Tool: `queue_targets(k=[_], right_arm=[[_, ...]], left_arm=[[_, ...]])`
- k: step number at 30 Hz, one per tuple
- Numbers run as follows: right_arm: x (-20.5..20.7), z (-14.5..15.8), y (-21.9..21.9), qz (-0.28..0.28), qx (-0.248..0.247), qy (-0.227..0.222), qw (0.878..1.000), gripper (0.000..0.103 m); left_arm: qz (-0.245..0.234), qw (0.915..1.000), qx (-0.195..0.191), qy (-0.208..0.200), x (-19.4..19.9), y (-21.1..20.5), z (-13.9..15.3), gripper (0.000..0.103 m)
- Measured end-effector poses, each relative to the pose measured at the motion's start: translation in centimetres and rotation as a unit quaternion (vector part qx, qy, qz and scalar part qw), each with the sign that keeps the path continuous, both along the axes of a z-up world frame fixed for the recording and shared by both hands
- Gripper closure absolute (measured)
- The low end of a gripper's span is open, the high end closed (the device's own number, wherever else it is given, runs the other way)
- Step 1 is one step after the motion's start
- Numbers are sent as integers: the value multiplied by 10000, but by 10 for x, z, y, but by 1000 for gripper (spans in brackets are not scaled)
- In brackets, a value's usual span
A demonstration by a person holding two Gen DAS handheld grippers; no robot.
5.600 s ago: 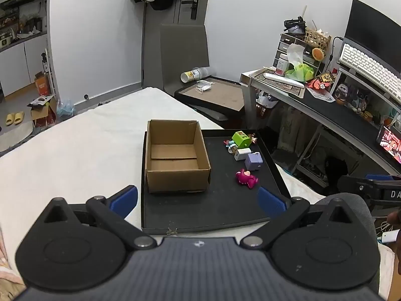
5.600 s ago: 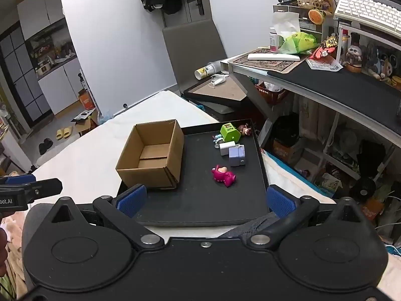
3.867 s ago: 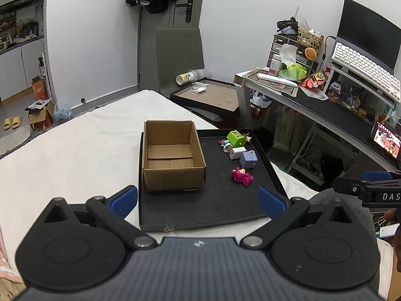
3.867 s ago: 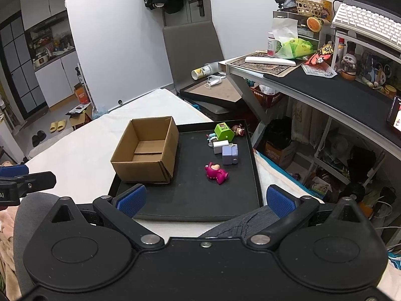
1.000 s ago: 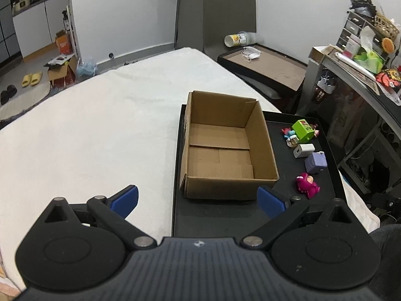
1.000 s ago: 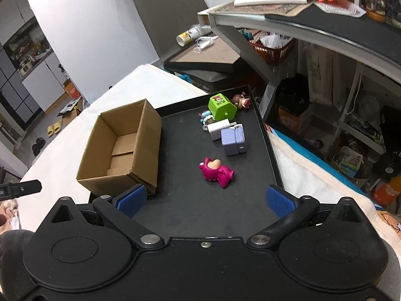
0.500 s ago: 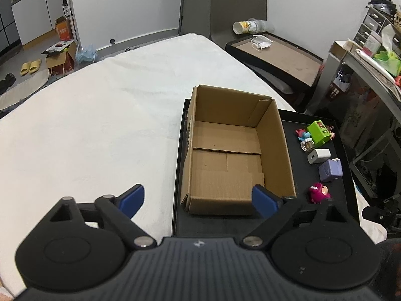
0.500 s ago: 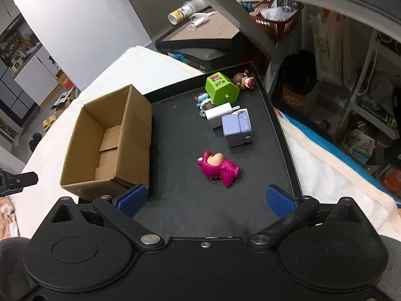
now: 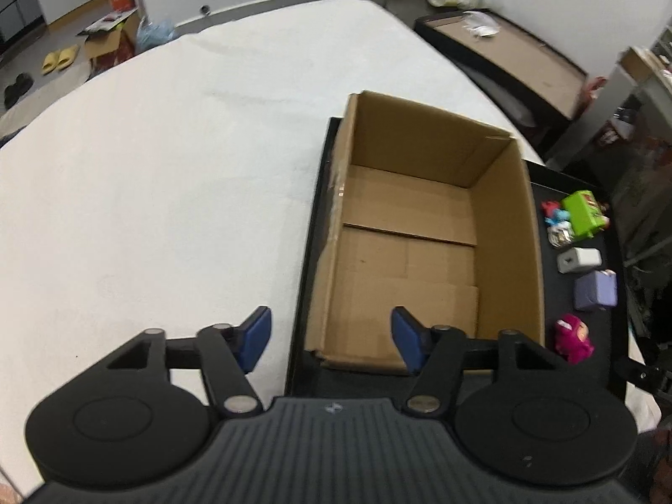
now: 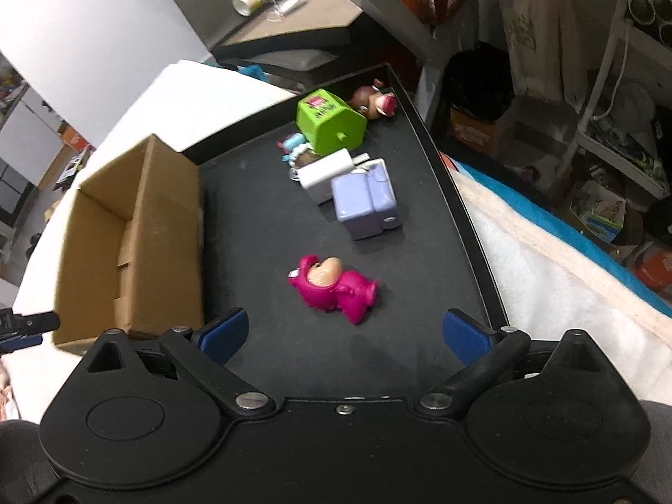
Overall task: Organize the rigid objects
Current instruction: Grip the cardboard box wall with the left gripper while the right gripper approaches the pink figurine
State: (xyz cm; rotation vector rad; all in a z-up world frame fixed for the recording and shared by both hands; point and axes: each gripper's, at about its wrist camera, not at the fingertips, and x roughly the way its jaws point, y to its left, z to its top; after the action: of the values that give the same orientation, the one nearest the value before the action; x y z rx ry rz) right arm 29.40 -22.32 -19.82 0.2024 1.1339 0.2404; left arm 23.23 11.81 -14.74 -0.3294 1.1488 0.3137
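Observation:
An open, empty cardboard box (image 9: 420,252) stands on the left part of a black tray (image 9: 313,227). My left gripper (image 9: 329,340) hangs over the box's near left corner; its jaws are closing with that corner between them, pads apart from it. On the tray (image 10: 260,210) right of the box (image 10: 168,210) lie a pink figure (image 10: 332,290), a purple toy (image 10: 365,201), a white block (image 10: 325,174), a green cube (image 10: 332,126) and a brown figure (image 10: 374,103). My right gripper (image 10: 345,334) hovers just short of the pink figure, wide, jaws closing slightly, nothing between them.
The tray lies on a white bed surface (image 9: 168,168) that spreads left. A white and blue blanket (image 10: 546,260) borders the tray's right rim. A low dark table (image 9: 504,50) stands behind, and a cluttered desk frame (image 10: 609,84) to the right.
Both grippers have come down and forward toward the tray. The left jaws have narrowed a lot around the box's near corner. The pink figure now sits close to the right fingertips.

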Motion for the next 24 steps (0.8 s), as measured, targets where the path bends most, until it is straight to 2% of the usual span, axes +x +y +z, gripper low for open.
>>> queue_targets(k=[3, 5, 12, 17, 24], right_arm=[[8, -11, 0, -129, 23, 136, 9998, 6], [13, -16, 1, -193, 0, 194, 9996, 6], [25, -32, 5, -332, -57, 295, 9990, 6], [29, -41, 8, -418, -23, 348, 9985, 6], [29, -40, 17, -475, -178, 279, 9983, 5]], left_arm=[[82, 9994, -31, 344, 12, 4, -7, 58], [122, 9986, -91, 504, 19, 6, -12, 61], [34, 9968, -47, 796, 35, 3, -27, 74], [91, 9967, -267, 756, 31, 9, -32, 91], [-114, 9980, -303, 535, 22, 8, -29, 91]])
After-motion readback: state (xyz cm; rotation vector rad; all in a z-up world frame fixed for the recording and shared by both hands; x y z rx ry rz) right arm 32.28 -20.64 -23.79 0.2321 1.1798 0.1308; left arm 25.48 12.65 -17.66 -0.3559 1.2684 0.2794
